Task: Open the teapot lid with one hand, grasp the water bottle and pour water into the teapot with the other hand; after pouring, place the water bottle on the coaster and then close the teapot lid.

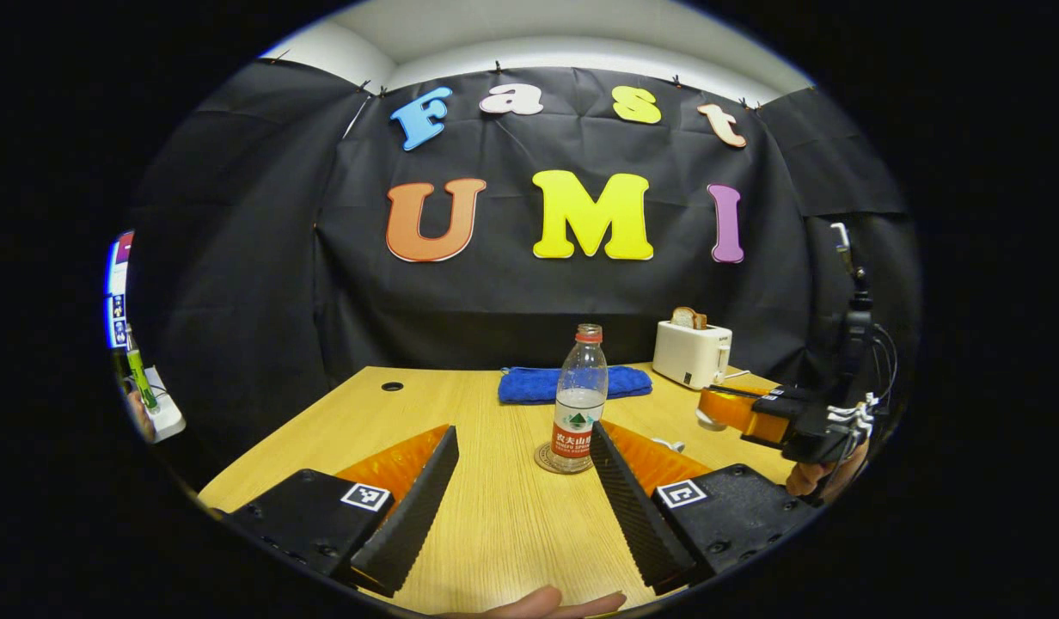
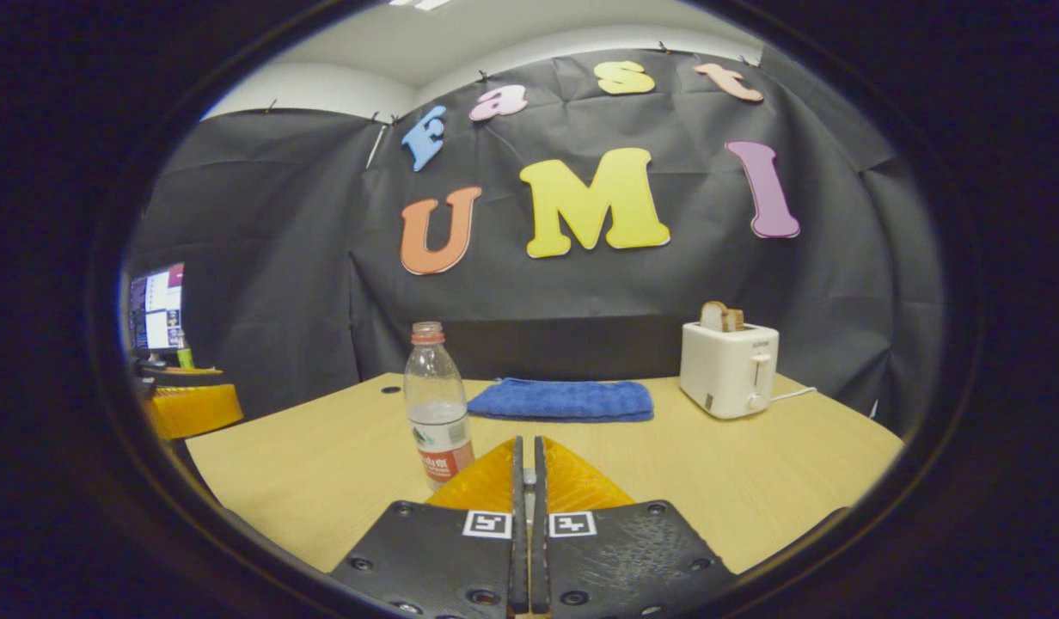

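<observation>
A clear water bottle (image 1: 579,400) with a red label stands upright on a round coaster (image 1: 547,462) in mid-table. It also shows at the left in the right gripper view, as the bottle (image 2: 437,413). My left gripper (image 1: 523,430) is open, and the bottle stands just beyond its right fingertip. My right gripper (image 2: 527,440) is shut, its fingers almost touching with nothing visible between them. From the left gripper view the right gripper (image 1: 708,406) hovers at the right in a hand, with a small white piece (image 1: 710,421) under its tips. The teapot's body is hidden.
A folded blue towel (image 1: 574,383) lies at the back of the wooden table (image 1: 495,516). A white toaster (image 1: 691,352) with a slice of bread stands at the back right, its cord trailing. A monitor (image 2: 156,305) sits off the table's left side.
</observation>
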